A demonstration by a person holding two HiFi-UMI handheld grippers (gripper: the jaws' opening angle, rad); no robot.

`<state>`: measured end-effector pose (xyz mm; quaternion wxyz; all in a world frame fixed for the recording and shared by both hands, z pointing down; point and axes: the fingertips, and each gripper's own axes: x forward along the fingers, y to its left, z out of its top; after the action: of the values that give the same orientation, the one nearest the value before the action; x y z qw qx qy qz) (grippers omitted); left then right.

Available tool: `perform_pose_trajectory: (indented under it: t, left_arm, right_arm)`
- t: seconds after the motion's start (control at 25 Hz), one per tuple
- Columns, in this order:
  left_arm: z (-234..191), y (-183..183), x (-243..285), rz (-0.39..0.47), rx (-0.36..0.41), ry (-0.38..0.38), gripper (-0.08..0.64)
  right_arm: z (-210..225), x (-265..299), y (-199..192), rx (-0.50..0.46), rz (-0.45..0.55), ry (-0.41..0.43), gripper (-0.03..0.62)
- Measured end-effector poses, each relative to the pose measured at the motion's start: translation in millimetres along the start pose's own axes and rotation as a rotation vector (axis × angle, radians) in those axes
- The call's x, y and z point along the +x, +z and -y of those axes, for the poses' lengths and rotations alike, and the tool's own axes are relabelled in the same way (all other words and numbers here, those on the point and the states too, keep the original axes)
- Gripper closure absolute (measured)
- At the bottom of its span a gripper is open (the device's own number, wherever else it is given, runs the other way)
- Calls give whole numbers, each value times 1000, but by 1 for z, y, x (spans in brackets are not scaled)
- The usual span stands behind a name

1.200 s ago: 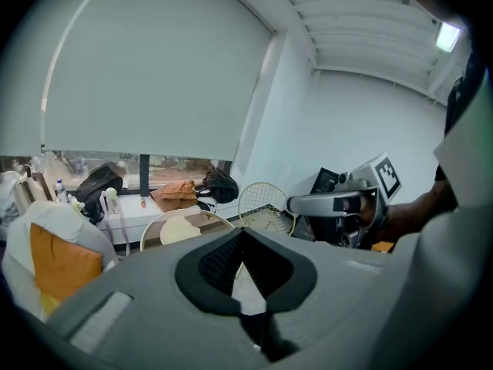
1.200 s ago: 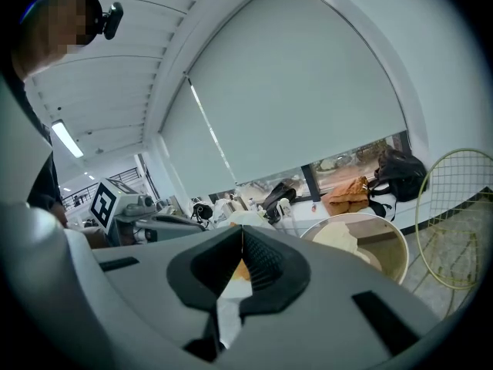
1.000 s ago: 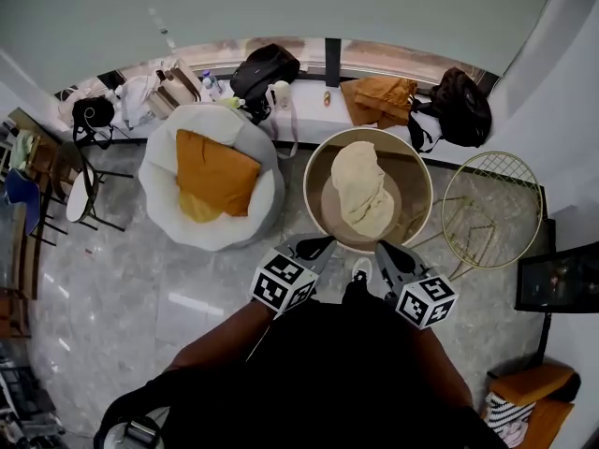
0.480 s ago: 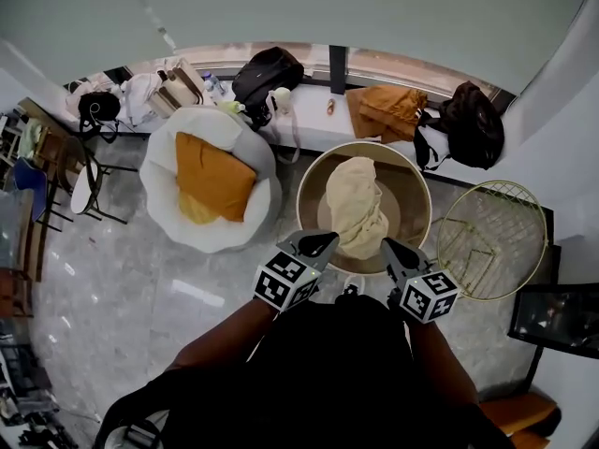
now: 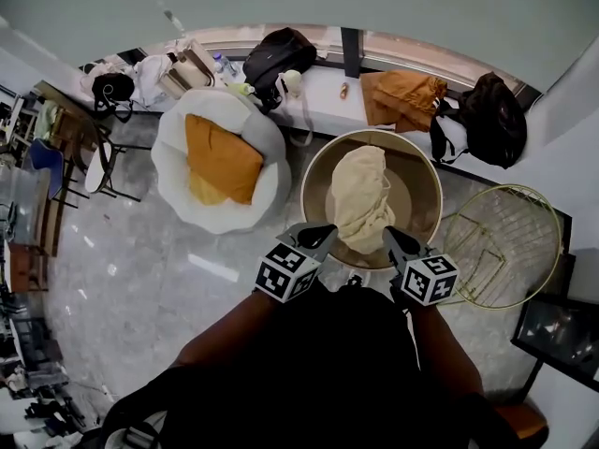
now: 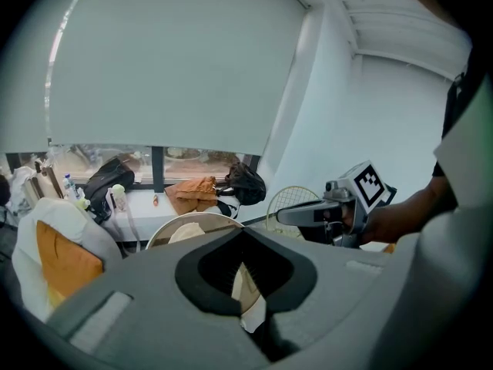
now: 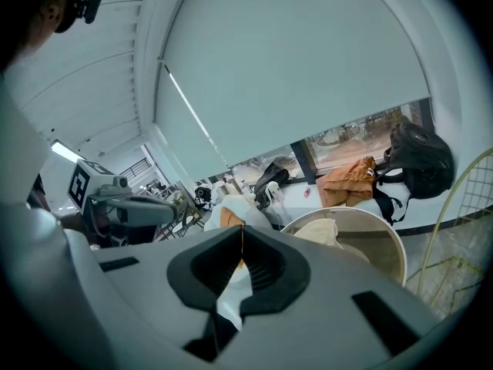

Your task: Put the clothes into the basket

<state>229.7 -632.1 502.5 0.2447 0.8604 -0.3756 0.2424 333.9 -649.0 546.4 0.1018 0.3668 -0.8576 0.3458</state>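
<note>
Marble floor [image 5: 140, 269]; bags [image 5: 281, 56] along the window ledge [image 5: 323, 90]; cream cloth [image 5: 360, 199] in the basket [image 5: 419, 187]; left gripper [image 5: 323, 231] and right gripper [image 5: 388, 236] jaws clenched, seemingly empty.

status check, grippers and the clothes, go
Left gripper and right gripper shut, empty, at the round tub near rim. Cream cloth in the tub. Wire basket beside it, nothing between.

Head view: above the person, facing steeply down at the floor; basket [image 5: 423, 190] central, left tongs [image 5: 318, 233] and right tongs [image 5: 391, 238] at its near rim.
Left gripper view: close behind its own tongs, facing the far window ledge [image 6: 146, 203].
Right gripper view: likewise, tilted leftward.
Shared: basket, ledge; each gripper view catches the other tongs.
</note>
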Motion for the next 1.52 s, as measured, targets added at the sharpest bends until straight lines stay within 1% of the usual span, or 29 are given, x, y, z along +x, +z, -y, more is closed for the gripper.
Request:
perform_pose_trajectory:
  t: [0.28, 0.4, 0.56, 0.68, 0.84, 0.92, 1.08, 1.16, 1.24, 1.36, 1.52]
  left_arm:
    - [-21, -3, 13, -35, -9, 27, 560]
    - [-32, -2, 18, -41, -2, 22, 560]
    - [-49, 2, 28, -64, 25, -20, 560]
    - [-65, 6, 48, -91, 58, -65, 560]
    - [-95, 9, 76, -134, 92, -112, 560]
    - [-111, 5, 92, -161, 109, -135, 560]
    - [-139, -13, 121, -255, 167, -178, 560]
    - [-148, -21, 131, -288, 181, -202, 560]
    - [-155, -25, 141, -316, 185, -221, 560]
    - [-166, -31, 156, -340, 184, -241, 560]
    - [-181, -32, 176, -316, 168, -272, 560]
  right_arm:
    - [23, 14, -8, 30, -25, -23, 577]
    - [27, 22, -10, 42, -28, -39, 577]
    - [34, 36, -4, 58, -18, -85, 577]
    - [43, 48, 1, 100, -4, -133, 577]
    - [58, 73, -2, 149, -10, -201, 577]
    - [73, 88, -6, 168, -6, -243, 577]
    - [114, 120, -17, 231, -3, -342, 577]
    - [137, 132, -28, 277, -20, -401, 577]
    - [162, 145, -40, 301, -48, -449, 577]
    - [196, 166, -63, 287, -128, -499, 575]
    - [233, 194, -91, 264, -234, -542, 575]
